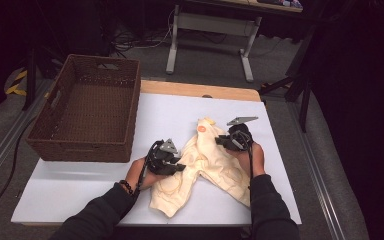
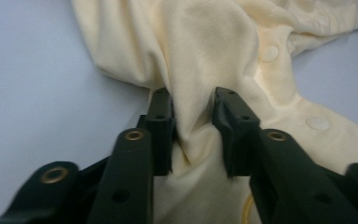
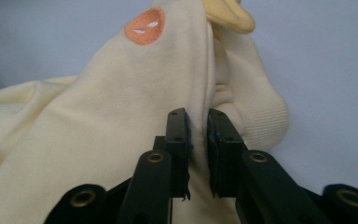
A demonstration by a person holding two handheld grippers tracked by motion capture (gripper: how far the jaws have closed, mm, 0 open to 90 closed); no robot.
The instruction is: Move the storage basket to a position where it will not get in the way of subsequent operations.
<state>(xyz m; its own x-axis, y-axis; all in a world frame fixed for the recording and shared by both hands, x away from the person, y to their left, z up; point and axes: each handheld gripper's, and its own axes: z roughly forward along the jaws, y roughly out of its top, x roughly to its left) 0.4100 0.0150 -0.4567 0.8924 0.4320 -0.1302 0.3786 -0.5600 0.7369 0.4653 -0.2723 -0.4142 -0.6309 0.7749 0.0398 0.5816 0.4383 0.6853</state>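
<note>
Left gripper view – tongs (image 2: 193, 116) pinching cream garment (image 2: 205, 51), fold between them hidden

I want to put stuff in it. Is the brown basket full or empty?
Empty. The high view looks straight into the brown basket, and its woven bottom is bare. The yellow garment lies outside it, on the white table.

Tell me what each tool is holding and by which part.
Both grip the pale yellow cloth baby garment. The left tool pinches a bunched fold near the snap buttons; the right tool pinches a fold below the orange patch.
</note>
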